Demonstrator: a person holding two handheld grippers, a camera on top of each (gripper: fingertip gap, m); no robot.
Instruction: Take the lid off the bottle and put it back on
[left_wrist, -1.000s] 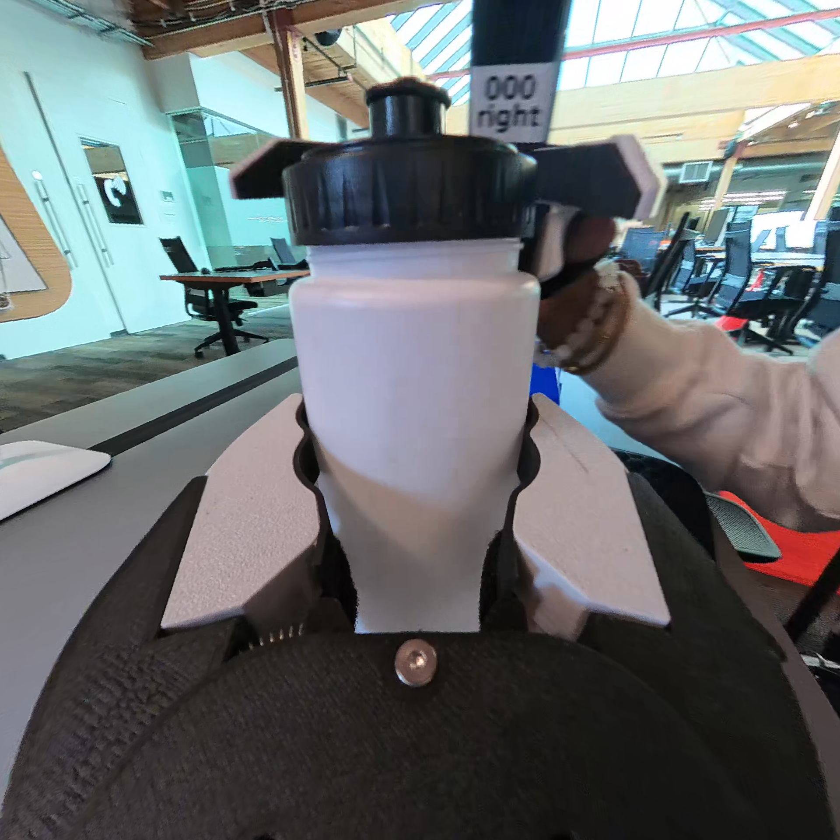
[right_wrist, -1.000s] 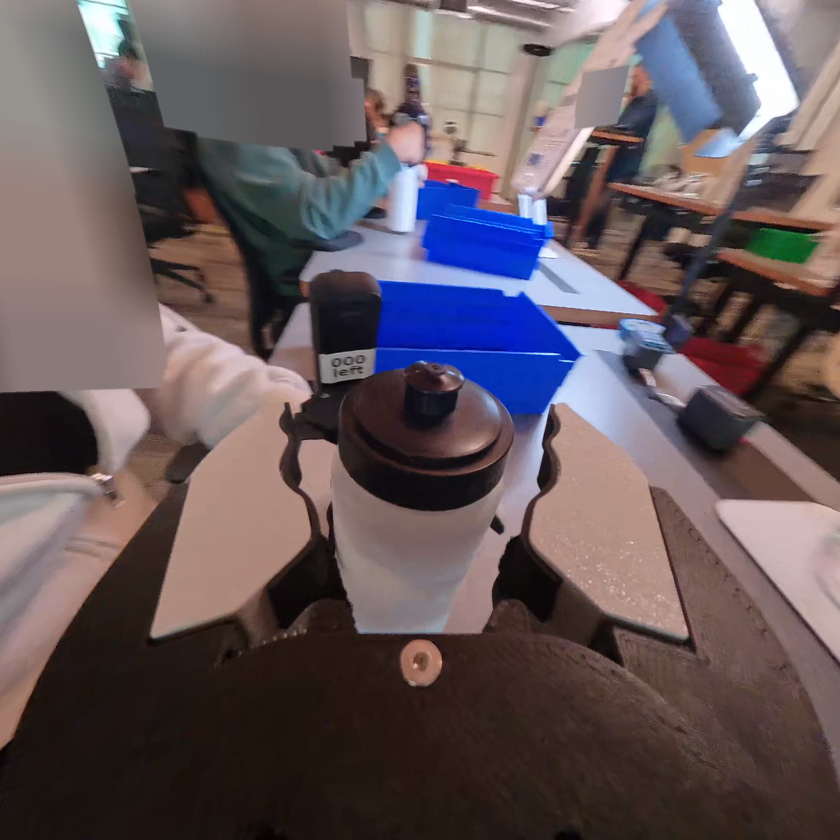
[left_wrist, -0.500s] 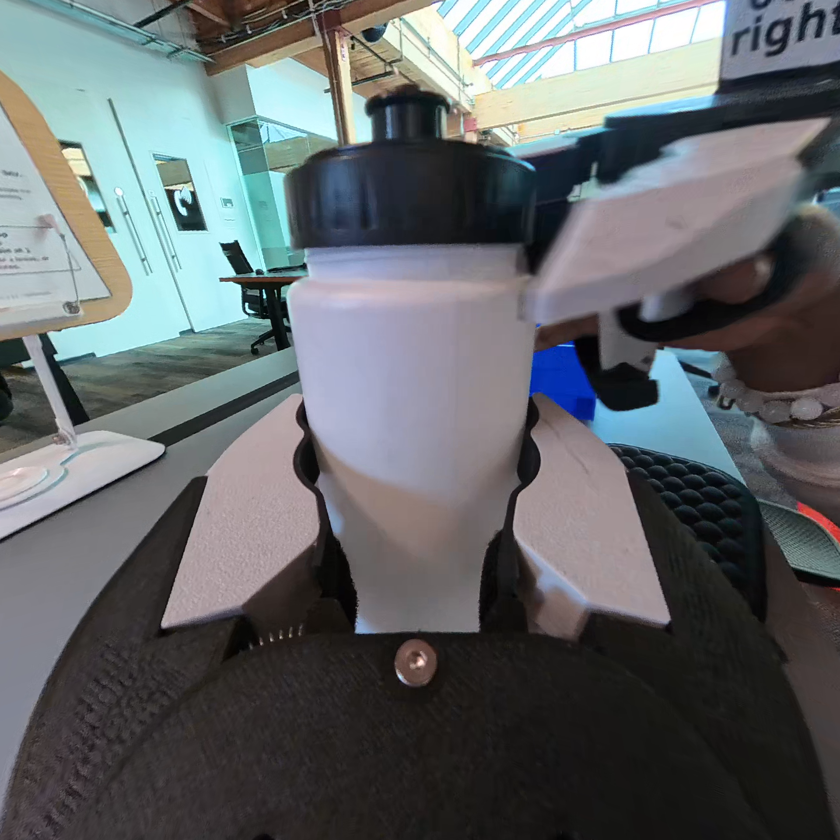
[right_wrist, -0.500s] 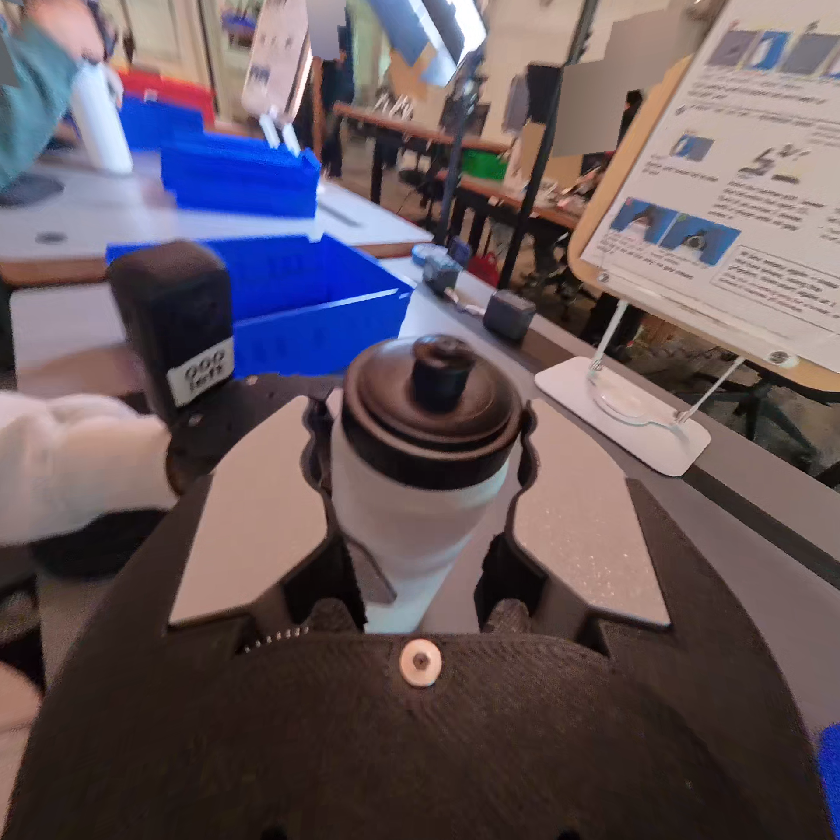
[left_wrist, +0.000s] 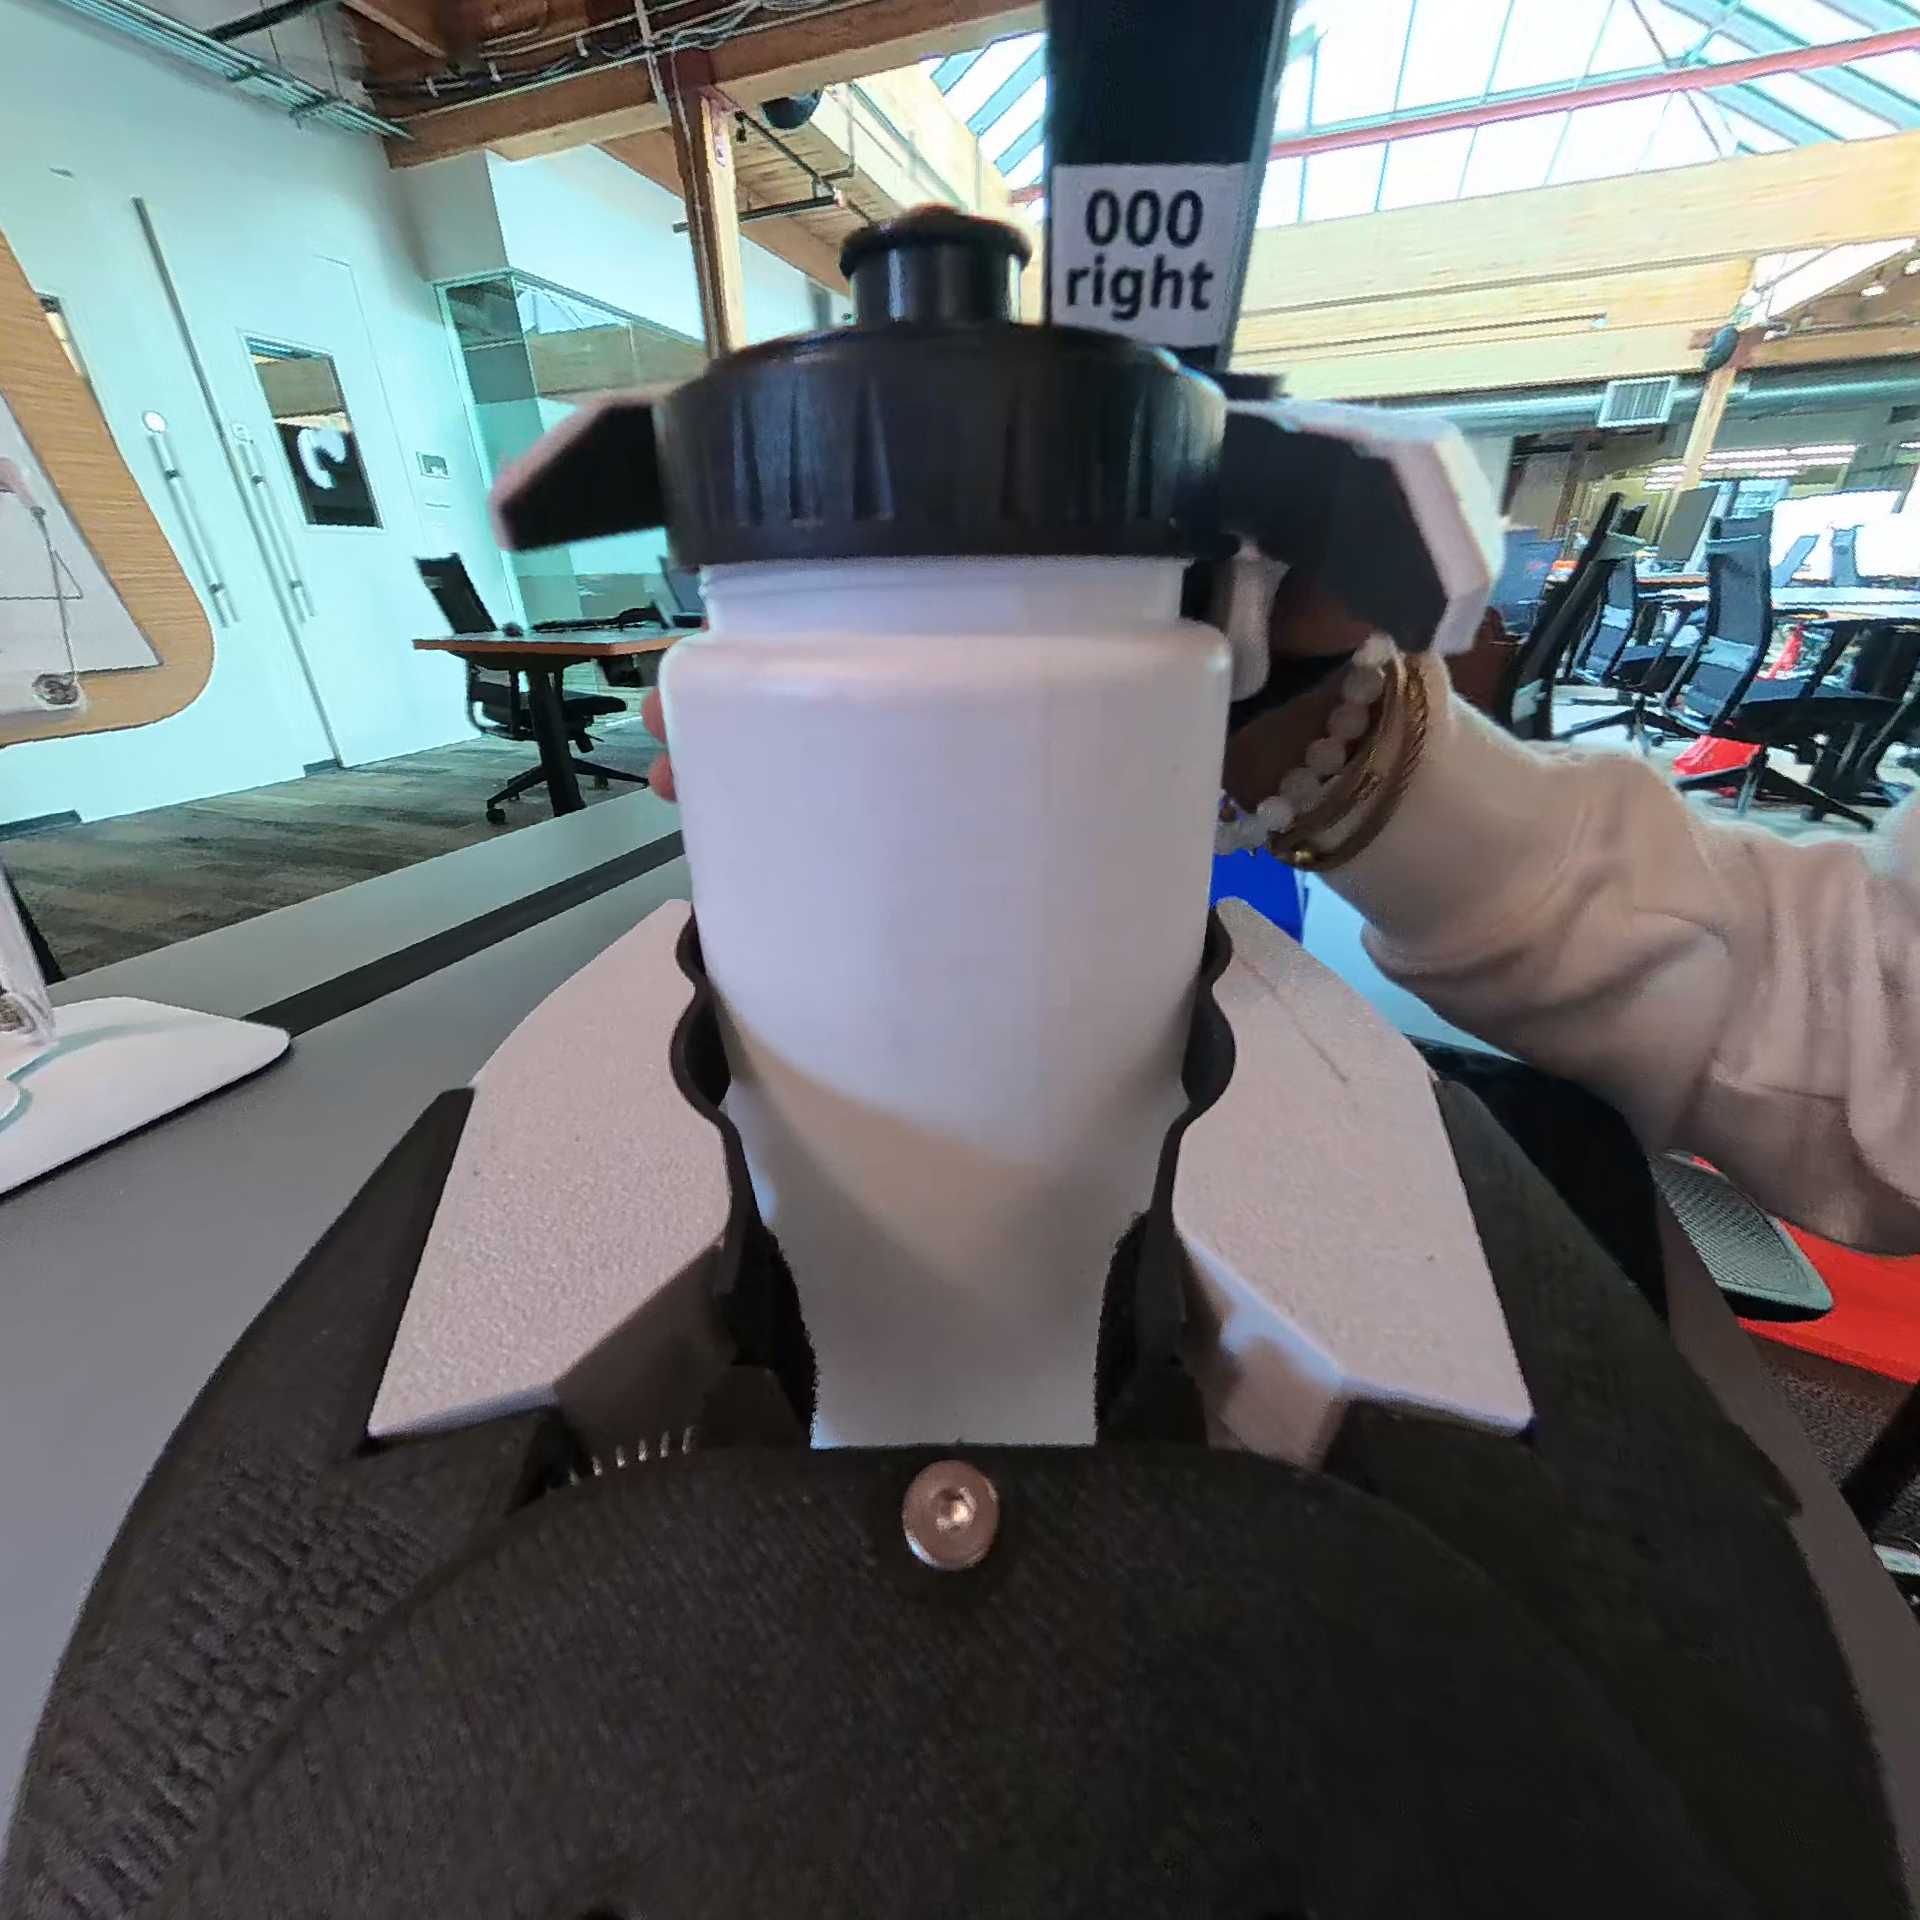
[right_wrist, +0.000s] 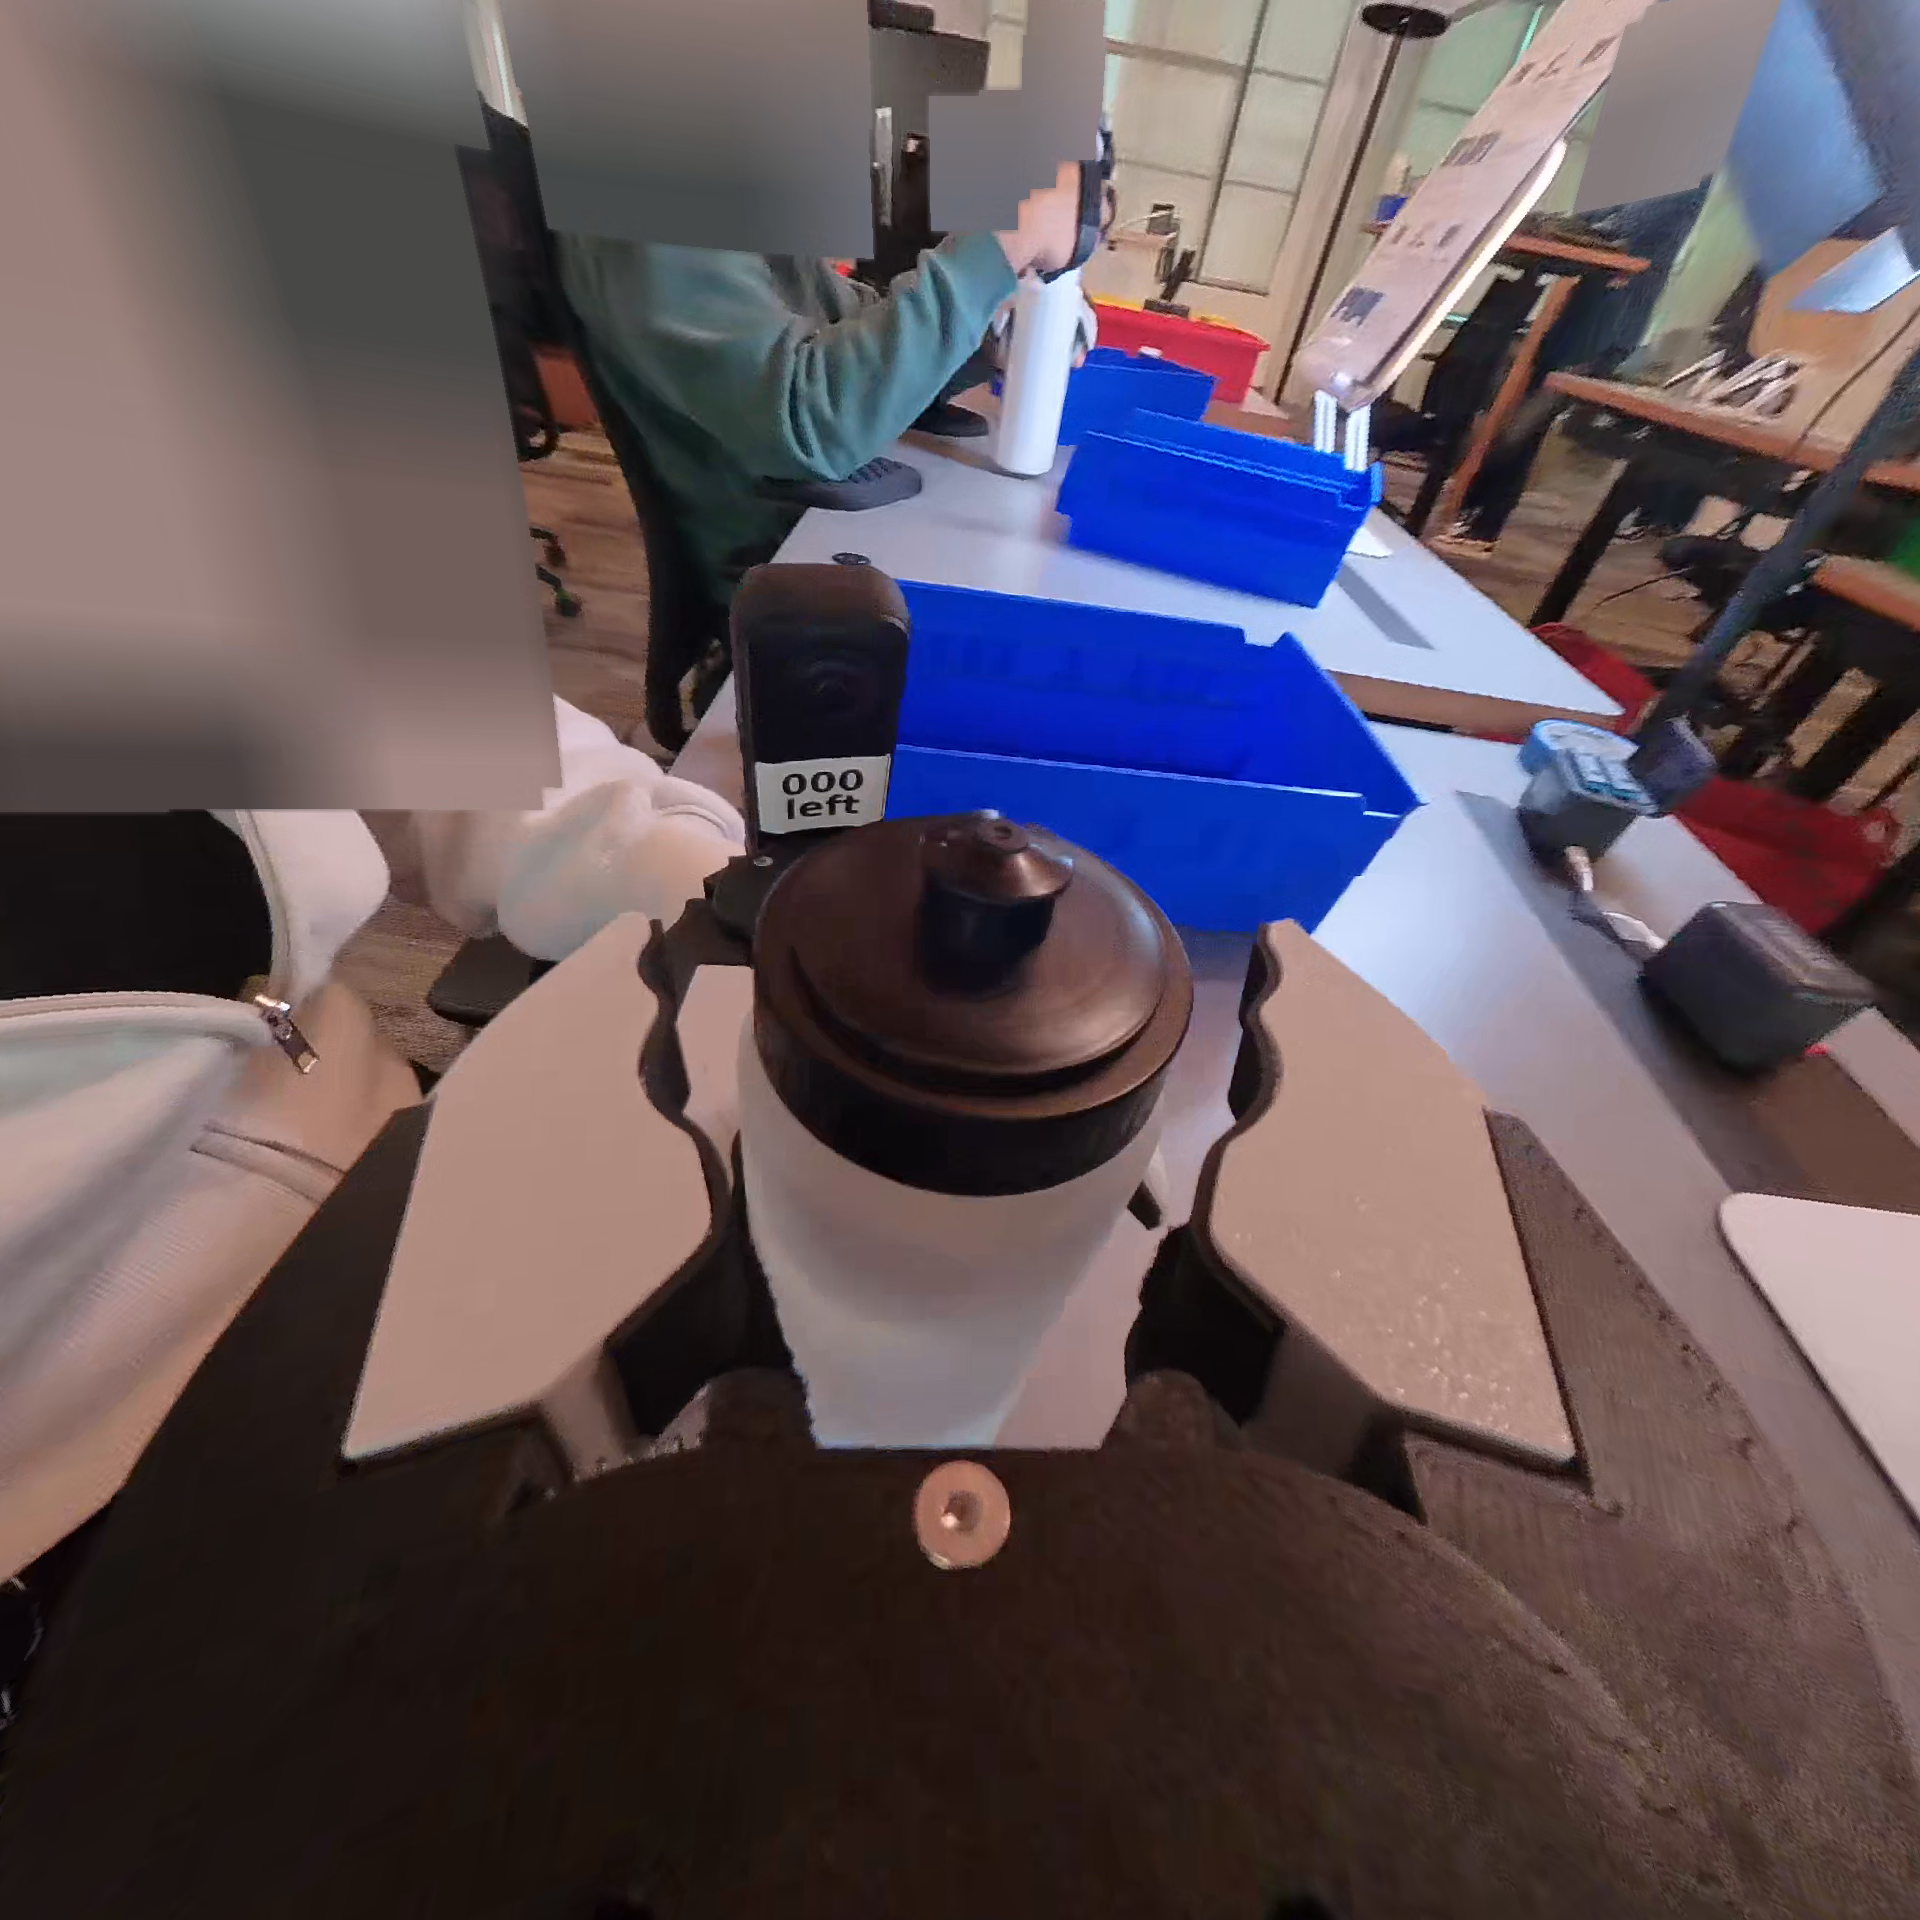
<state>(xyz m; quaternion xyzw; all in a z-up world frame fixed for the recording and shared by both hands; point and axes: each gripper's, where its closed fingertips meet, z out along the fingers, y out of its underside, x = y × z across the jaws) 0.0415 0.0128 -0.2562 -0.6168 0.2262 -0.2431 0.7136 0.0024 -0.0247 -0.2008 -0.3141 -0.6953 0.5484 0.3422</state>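
Grey table (right_wrist: 1455, 935), left gripper (left_wrist: 951, 1039) clamping white bottle (left_wrist: 945, 831), labelled right gripper (right_wrist: 956, 1049) open.

Black textured claw (left_wrist: 951, 1091), pale grey fingers (left_wrist: 582, 1195), cream sleeve (left_wrist: 1621, 935).

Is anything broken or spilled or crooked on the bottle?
Nothing stands out. The white bottle stands upright in the left gripper, its black lid sits level, and no spill or damage shows.
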